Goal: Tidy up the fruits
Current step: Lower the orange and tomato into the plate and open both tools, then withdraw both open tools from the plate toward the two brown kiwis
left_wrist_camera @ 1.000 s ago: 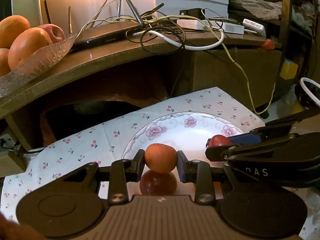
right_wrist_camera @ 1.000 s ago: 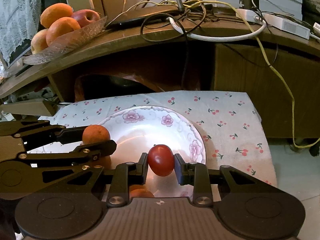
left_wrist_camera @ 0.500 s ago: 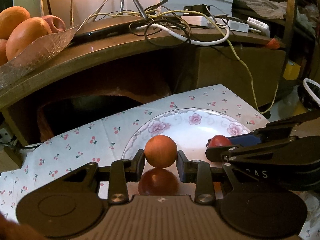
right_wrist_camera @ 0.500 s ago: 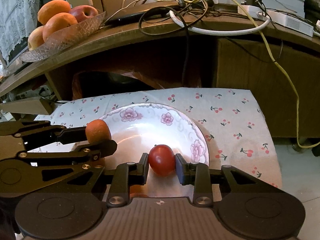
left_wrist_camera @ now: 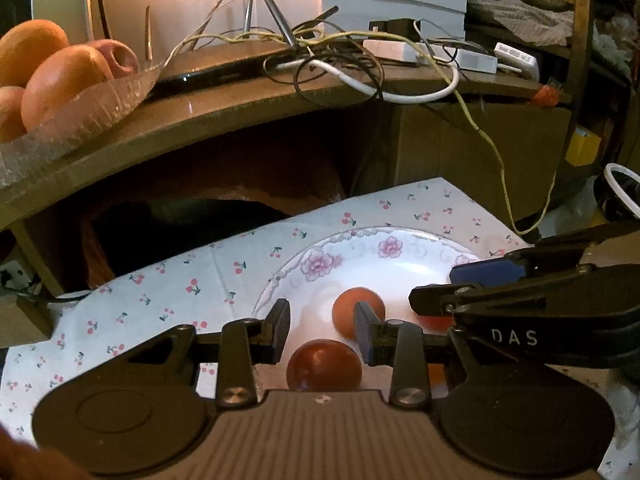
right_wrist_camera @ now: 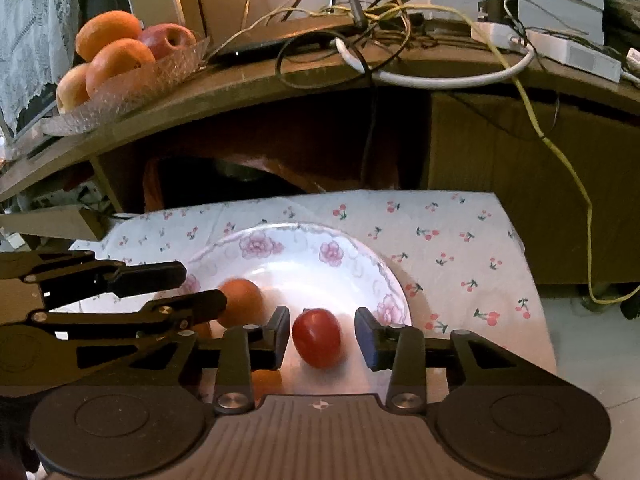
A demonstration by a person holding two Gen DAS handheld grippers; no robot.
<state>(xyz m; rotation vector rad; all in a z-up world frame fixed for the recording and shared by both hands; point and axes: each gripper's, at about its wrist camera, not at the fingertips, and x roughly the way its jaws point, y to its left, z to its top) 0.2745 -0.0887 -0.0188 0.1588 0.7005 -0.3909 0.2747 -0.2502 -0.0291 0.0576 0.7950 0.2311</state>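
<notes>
Evidently both grippers, left (left_wrist_camera: 322, 330) and right (right_wrist_camera: 322, 334), stand jaws open, orange fruit (left_wrist_camera: 358, 312) and red fruit (right_wrist_camera: 317, 337) resting free on the plate (right_wrist_camera: 340, 258).

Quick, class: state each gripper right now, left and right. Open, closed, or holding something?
Left gripper: open, holding nothing; the orange fruit lies on the plate.
Right gripper: open, with the red fruit lying loose between its fingers.

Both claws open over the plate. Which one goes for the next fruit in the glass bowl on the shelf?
Left, likely. The glass bowl sits at the left end of the shelf; the left claw is open, empty and on that side. The right claw would have to cross it.
</notes>
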